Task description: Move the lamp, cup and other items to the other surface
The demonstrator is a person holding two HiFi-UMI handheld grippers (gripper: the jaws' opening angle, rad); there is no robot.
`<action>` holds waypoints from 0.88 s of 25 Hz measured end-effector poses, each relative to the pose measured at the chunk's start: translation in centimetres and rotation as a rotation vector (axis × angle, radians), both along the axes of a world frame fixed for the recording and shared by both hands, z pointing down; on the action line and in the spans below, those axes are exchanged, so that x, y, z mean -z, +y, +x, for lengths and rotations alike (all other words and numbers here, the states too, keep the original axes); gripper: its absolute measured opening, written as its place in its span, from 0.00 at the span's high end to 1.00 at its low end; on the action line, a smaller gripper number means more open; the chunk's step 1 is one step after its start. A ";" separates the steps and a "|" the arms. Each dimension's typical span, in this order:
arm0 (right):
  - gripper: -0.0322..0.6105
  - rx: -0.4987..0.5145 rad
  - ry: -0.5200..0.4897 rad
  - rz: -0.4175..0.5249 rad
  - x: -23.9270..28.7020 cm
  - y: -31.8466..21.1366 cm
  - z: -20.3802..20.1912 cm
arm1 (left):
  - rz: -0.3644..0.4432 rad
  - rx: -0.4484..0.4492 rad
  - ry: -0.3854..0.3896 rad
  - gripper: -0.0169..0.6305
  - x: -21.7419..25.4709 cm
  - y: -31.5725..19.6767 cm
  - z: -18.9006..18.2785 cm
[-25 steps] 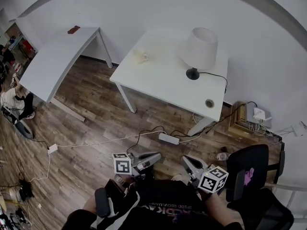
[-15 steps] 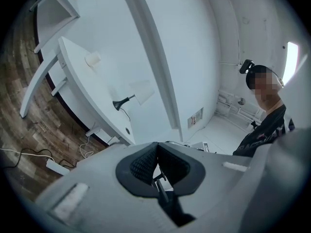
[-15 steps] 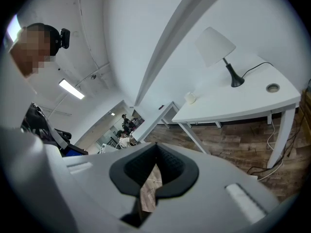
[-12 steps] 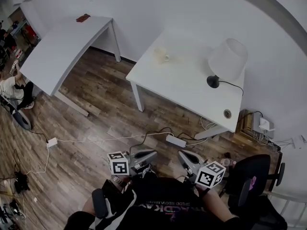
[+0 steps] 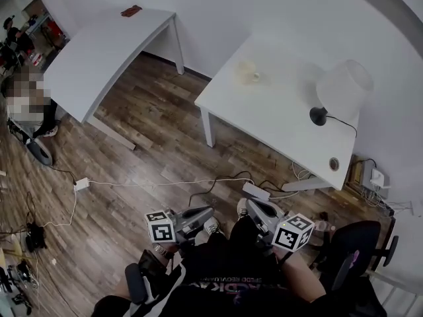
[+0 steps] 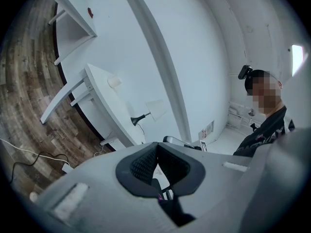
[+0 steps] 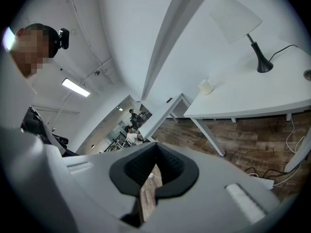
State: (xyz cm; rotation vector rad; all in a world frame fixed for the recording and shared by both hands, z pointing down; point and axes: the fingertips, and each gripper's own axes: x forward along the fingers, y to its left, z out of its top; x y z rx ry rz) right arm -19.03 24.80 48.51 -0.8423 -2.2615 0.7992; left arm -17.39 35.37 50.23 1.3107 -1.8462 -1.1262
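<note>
While lamp (image 5: 344, 91) and cup (image 5: 247, 72) stand on white table (image 5: 277, 121):
Jaws of left gripper (image 5: 210, 211) and right gripper (image 5: 252, 205) are closed, empty, well apart from it.

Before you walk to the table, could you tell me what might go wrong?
The power strip and loose cables lie on the floor between you and the table: a trip risk. The lamp has a cord trailing off the table edge, so carrying it to the other table could pull the cord taut.
</note>
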 end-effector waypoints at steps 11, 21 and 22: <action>0.94 0.097 -0.043 0.011 0.8 -0.4 -10.4 | -0.003 0.192 -0.050 0.98 1.8 2.0 -6.9; 0.94 0.049 -0.151 0.113 1.9 -3.9 -24.0 | -0.020 0.382 -0.026 0.98 1.5 4.3 -11.1; 0.93 0.042 -0.154 0.117 1.9 -4.2 -25.2 | -0.024 0.399 -0.021 0.98 1.4 4.7 -11.3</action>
